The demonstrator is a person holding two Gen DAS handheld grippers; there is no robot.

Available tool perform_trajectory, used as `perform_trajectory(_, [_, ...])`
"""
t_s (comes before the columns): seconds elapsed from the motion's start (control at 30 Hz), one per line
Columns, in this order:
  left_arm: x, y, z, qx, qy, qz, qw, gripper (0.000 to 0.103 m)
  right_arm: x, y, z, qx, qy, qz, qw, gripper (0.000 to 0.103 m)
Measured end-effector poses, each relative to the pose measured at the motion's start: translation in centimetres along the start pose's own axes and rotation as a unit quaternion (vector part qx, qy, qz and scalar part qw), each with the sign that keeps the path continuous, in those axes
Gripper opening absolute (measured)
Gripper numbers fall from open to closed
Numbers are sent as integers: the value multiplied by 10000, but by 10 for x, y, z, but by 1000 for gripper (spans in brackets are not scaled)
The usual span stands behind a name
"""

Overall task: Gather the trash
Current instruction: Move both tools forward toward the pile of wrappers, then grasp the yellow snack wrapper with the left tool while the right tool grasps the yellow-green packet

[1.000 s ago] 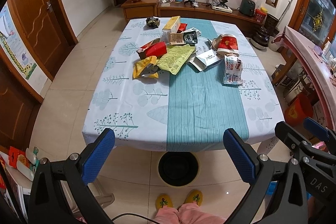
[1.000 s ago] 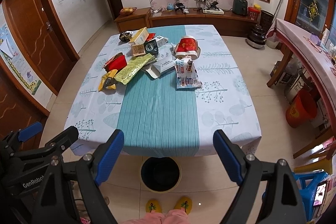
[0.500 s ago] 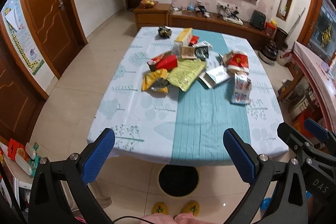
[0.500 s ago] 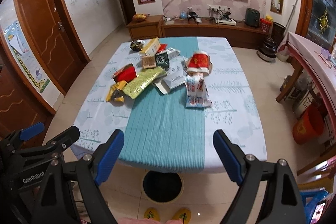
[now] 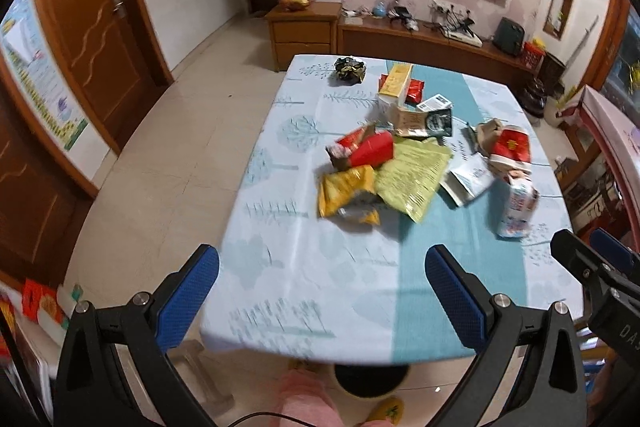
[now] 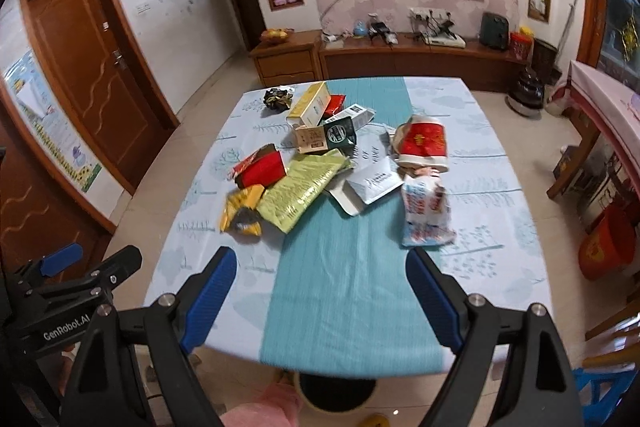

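Observation:
Trash lies piled on the far half of the table: a yellow snack bag, a red packet, a green-yellow bag, a white pouch, a red-and-white bag, a white-blue wrapper, a yellow box and a dark crumpled wrapper. The same pile shows in the right wrist view, with the yellow snack bag and white-blue wrapper nearest. My left gripper and right gripper both hang open and empty above the near table edge.
A black bin stands on the floor under the near table edge, by the person's pink-clad legs and yellow slippers. An orange bucket sits at the right. A TV cabinet lines the far wall and wooden doors the left.
Both grippers have moved forward and nearer to the table, so the trash pile looms larger. The jaws stayed open and empty.

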State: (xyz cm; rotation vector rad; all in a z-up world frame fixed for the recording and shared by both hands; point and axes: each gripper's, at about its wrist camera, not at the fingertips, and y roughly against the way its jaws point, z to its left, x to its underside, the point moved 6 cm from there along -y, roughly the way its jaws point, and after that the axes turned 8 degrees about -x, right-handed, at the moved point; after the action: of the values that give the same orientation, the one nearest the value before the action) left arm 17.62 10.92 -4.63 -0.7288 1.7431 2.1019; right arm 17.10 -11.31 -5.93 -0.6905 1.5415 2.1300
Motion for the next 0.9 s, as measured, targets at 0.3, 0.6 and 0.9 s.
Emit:
perform_trajectory(0.3, [-39,-110,-4,883,-952,859,9878,102,-14,-92,13,200,-604,641,9959,80])
perform_trajectory(0.6, [-44,-201,-41,990,-1956,1009,9704,94,-14,-176,-9,90,-1747,1223,9770,78])
perform_trajectory(0.9, [-36,-235,-62,1302,-2498,1171,9523,92,-11,-230,-18,-171,-2463,1536,9568,70])
